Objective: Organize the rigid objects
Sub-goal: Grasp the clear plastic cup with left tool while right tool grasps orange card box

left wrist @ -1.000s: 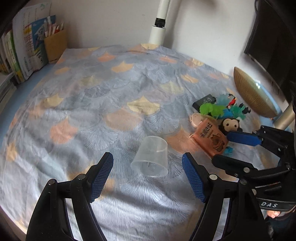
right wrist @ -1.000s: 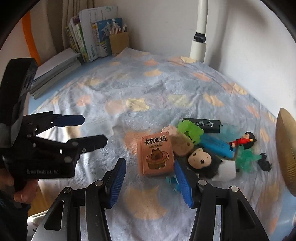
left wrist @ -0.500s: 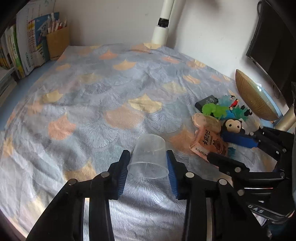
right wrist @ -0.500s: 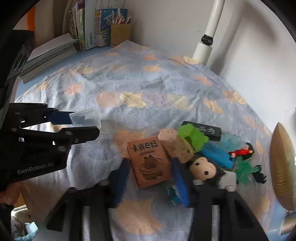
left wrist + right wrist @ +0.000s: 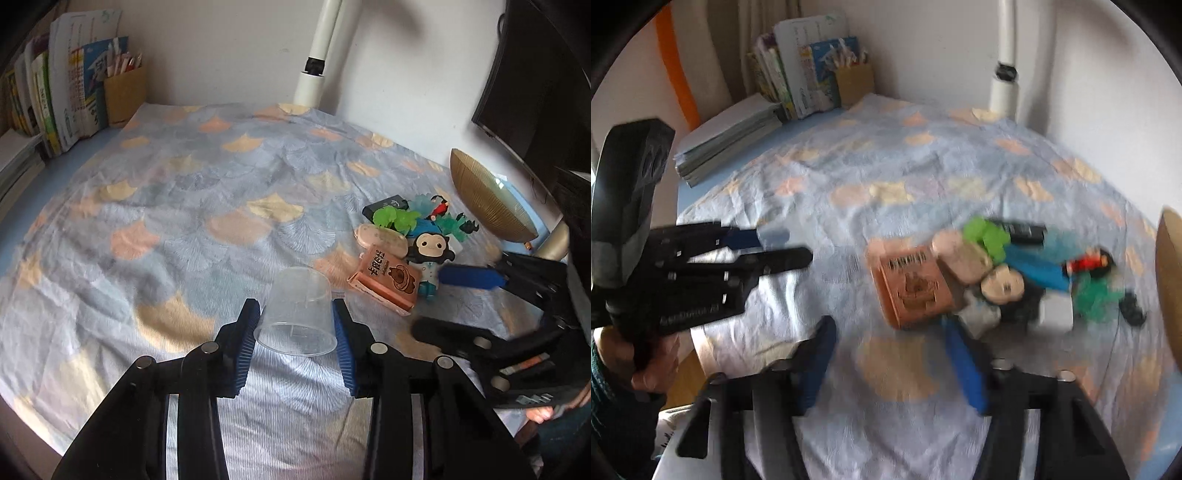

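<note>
My left gripper (image 5: 295, 332) is shut on a clear plastic cup (image 5: 297, 312), held on its side above the patterned cloth; it also shows in the right wrist view (image 5: 772, 236). My right gripper (image 5: 890, 354) is open and empty, just short of an orange box (image 5: 910, 282) with a bear picture, also in the left wrist view (image 5: 386, 280). A pile of small toys lies beside the box: a monkey figure (image 5: 430, 247), a beige case (image 5: 380, 238), a green toy (image 5: 395, 218), a black box (image 5: 384, 205).
A golden bowl (image 5: 487, 199) leans at the right edge. Books (image 5: 59, 99) and a pencil holder (image 5: 123, 94) stand at the far left. A white pole (image 5: 317, 59) rises at the back. A dark monitor (image 5: 535, 81) hangs at the right.
My left gripper closed on the clear cup and lifted it. My right gripper closed around the orange box, then opened and drew back; its view is blurred by motion.
</note>
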The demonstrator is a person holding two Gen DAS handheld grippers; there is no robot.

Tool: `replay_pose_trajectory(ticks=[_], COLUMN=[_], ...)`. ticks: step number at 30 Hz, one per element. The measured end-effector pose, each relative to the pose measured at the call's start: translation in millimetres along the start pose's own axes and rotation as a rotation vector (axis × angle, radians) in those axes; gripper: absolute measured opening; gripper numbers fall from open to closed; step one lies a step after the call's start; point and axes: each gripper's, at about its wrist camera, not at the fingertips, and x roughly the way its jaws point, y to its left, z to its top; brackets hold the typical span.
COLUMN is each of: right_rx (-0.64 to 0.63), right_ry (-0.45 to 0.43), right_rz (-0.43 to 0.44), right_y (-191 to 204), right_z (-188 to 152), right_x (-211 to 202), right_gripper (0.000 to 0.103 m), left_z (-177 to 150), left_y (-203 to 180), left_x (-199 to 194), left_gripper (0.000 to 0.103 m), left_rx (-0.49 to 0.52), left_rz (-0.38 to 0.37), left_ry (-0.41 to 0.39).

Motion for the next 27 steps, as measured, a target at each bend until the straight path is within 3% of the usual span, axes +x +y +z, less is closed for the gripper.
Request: replay_pose_trajectory(ticks=[7, 11, 12, 14, 17, 22, 27], right_rx=[-0.123, -0.059, -0.035, -0.043, -0.005, 0.001, 0.066], right_ry=[0.105, 0.153, 0.148, 0.141, 0.1, 0.016, 0.035], right_rz=[-0.095, -0.041, -0.02, -0.024, 0.04, 0.037, -0.073], right_y=[2.9, -14.4, -18.5, -17.6, -13.3, -5.8, -46.2], right_z=[25.9, 31.8, 33.1, 33.3, 25.3, 4.9, -40.4], right_x=[42.3, 60.8, 60.6, 58.1, 41.7, -11.0, -51.4], right_gripper=[0.061, 0.06, 0.048, 0.041, 0.04, 0.04, 0.04], left_z=[1.9, 0.4, 0.1, -0.7, 0.1, -2.1, -12.3], left_y=[5.1, 6.4, 6.3, 5.7, 0.5, -27.8, -73.1], left_x=[0.6, 6.0, 7.2, 7.5, 2.5, -10.3, -3.2], left_gripper=[0.036, 0.036, 0.036, 0.036, 0.036, 0.036, 0.036], left_rx=[0.013, 0.013, 0.014, 0.016, 0.03, 0.081, 0.152], left_rz=[0.009, 0.004, 0.006, 0.007, 0.003, -0.037, -0.112], left_ry=[0.005, 0.017, 0.021, 0.025, 0.016, -0.006, 0.011])
